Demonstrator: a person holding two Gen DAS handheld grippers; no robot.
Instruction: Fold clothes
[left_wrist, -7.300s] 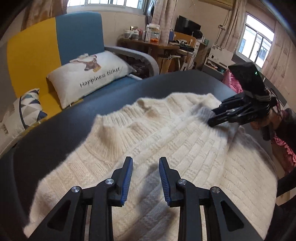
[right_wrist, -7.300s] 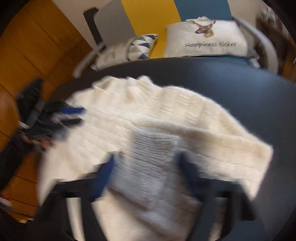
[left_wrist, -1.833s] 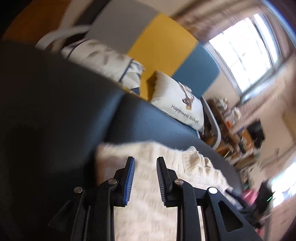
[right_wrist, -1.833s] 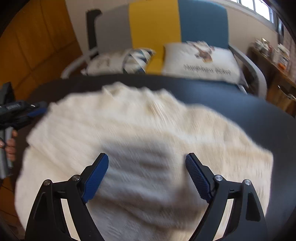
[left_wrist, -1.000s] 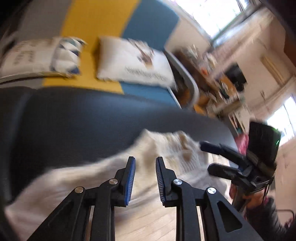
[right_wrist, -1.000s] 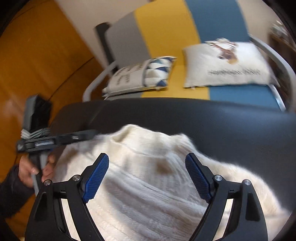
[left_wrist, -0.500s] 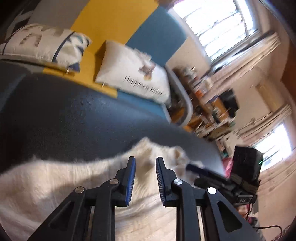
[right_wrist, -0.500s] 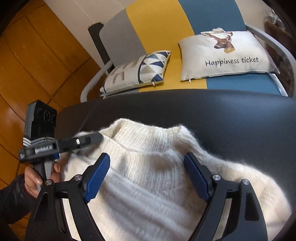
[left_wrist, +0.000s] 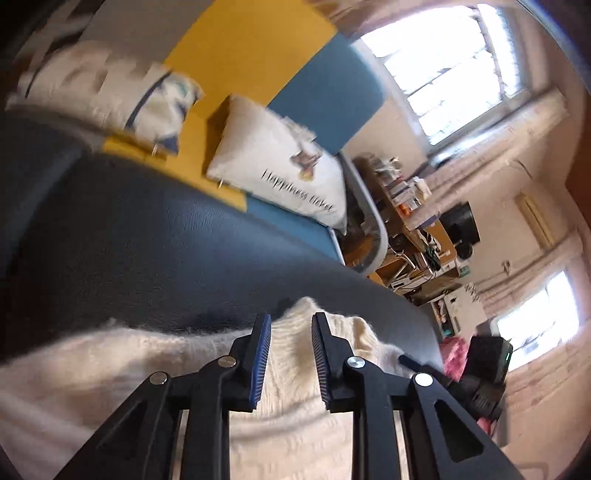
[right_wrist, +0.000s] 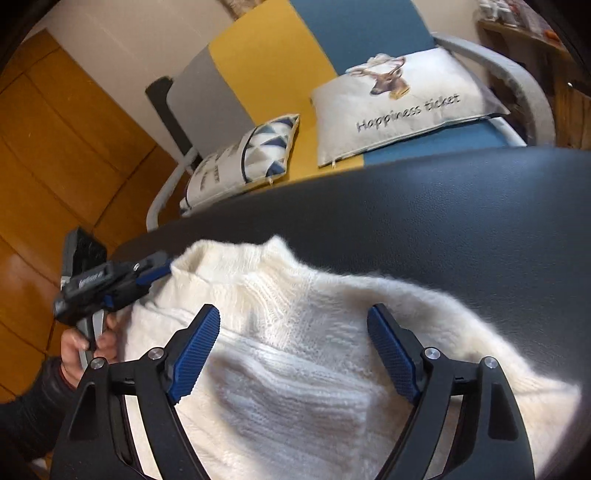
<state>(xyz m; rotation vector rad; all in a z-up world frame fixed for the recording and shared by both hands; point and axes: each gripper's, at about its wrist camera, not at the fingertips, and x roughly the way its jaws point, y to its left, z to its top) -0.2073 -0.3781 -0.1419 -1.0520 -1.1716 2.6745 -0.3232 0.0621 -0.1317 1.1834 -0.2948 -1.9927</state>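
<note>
A cream knitted sweater (right_wrist: 295, 354) lies spread on the dark round table (right_wrist: 461, 206), its collar (right_wrist: 236, 258) toward the sofa. My right gripper (right_wrist: 293, 314) hovers wide open over the fabric just below the collar, nothing pinched. In the right wrist view my left gripper (right_wrist: 168, 267) reaches in from the left, held by a hand (right_wrist: 85, 339), its tips at the collar's left edge. In its own view the left gripper (left_wrist: 291, 319) shows a narrow gap with the sweater (left_wrist: 288, 435) beyond it, nothing clamped. The right gripper (left_wrist: 410, 362) is partly visible at the far right.
Behind the table stands a sofa (right_wrist: 258, 66) in grey, yellow and blue with two pillows (right_wrist: 402, 103). A wooden floor (right_wrist: 55, 147) lies to the left. A cluttered desk (left_wrist: 417, 229) and windows are farther off. Bare tabletop (left_wrist: 147, 240) surrounds the collar end.
Both views have rolled. The right gripper has slid closer to the collar, and the left gripper's tips have come up to the collar's left edge. Jaw gaps look the same.
</note>
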